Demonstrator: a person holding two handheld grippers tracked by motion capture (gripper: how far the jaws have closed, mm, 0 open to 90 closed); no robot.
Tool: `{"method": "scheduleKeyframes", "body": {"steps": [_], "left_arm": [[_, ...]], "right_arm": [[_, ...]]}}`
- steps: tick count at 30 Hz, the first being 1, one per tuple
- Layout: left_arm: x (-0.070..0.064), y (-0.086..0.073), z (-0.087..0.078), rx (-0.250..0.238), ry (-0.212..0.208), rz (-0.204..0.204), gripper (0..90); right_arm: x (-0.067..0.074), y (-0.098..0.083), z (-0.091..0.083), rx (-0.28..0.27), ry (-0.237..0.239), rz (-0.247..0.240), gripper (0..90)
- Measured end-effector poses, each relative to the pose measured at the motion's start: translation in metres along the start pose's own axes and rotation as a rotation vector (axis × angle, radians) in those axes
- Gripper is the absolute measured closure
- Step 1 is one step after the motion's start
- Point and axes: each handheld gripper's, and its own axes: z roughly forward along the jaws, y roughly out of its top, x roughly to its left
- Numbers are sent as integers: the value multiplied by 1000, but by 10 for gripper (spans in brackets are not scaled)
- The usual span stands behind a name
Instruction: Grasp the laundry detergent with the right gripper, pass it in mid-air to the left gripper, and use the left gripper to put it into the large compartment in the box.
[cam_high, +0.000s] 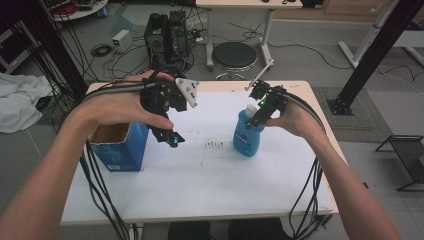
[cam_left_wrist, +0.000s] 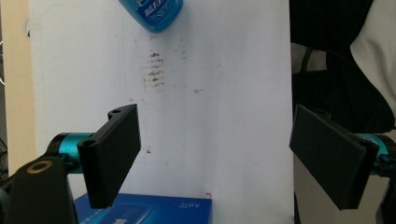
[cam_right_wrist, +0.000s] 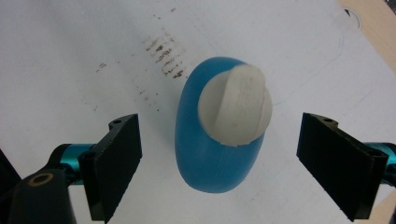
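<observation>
Black jaws of the right gripper stand wide apart and released, one on each side of the blue bottle, with clear gaps to its shoulders, so nothing is grasped yet; the step in hand looks like taking hold of that bottle. To do it well, I judge the gripper should come down until the pads flank the blue body rather than the white cap, keep the bottle centred between them, and close squarely so both pads meet it together and it does not tip or skid on the white sheet. The left gripper is likewise released, its jaws spread over bare sheet with nothing between them, the bottle's base well ahead and the blue box just under the near jaw. In the high view the bottle stands upright toward the right half of the table, back from the front edge, with the right gripper above its top and the box at the left edge. That view gives the upright stance and label side; the right gripper view gives what it cannot, the cap's round top and the even gaps on both sides; the left gripper view adds the brown smudges between bottle and box
</observation>
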Motion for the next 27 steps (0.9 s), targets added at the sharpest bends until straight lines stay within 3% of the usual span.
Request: {"method": "scheduleKeyframes", "body": {"steps": [5,10,17,20,27], "left_arm": [[0,0,1,-1,-6,2,166],[0,-1,2,2,-8,1,166],[1,-1,2,0,-1,4,166],[0,0,3,1,-10,4,166],[1,-1,5,-1,-13,1,166]], "right_arm": [[2,-12,10,-23,9,48,131],[1,-23,19,-88,5,78,131],[2,-35,26,-139,8,121,131],[0,-41,30,-160,1,100,131],[2,-50,41,-184,18,127,131]]}}
